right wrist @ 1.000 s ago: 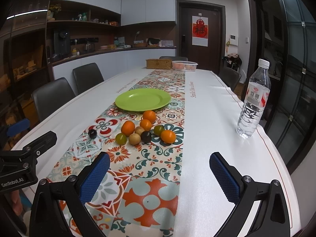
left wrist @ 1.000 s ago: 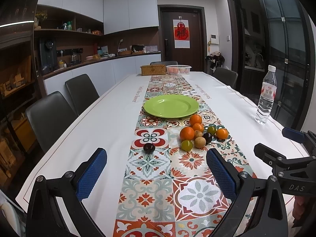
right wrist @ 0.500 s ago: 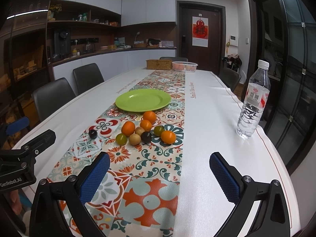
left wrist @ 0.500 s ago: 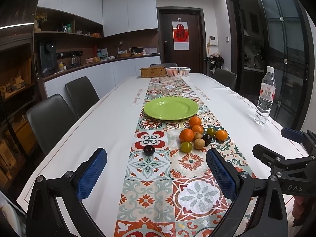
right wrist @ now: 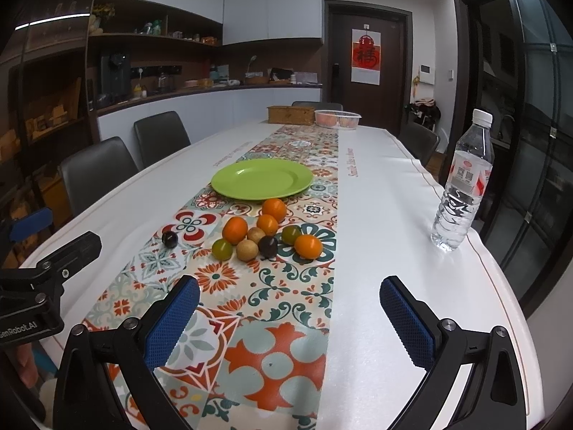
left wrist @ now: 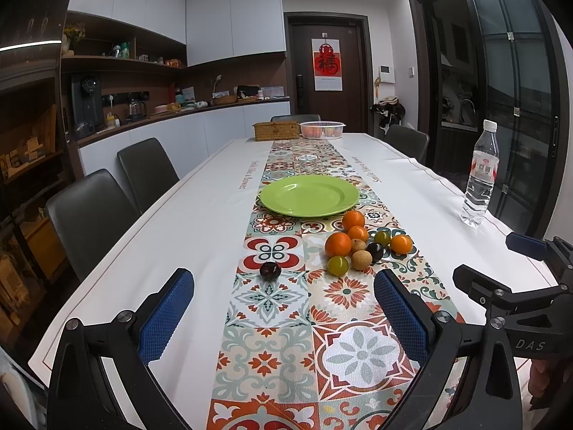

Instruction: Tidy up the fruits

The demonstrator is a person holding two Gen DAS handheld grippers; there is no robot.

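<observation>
- No fruit had been picked up; the green plate (left wrist: 309, 196) lay empty on the patterned runner (left wrist: 272, 322), just beyond the fruit cluster (left wrist: 358, 245).
- The step in hand looked like choosing a first fruit. The lone dark plum (left wrist: 270, 271), sitting apart to the left of the cluster, seemed the easiest start, since nothing touched it.
- A good grasp would likely come straight down over the plum, fingers on either side, closing gently so the round fruit did not roll.
- The left gripper (left wrist: 283, 317) hovered low over the near end of the table, jaws wide apart and holding nothing, aimed roughly towards the plum.
- The right gripper (right wrist: 290, 319) hovered beside it at similar height, jaws likewise spread and empty, the cluster ahead and slightly left.
- A water bottle (right wrist: 462, 182) stood well apart at far right.
</observation>
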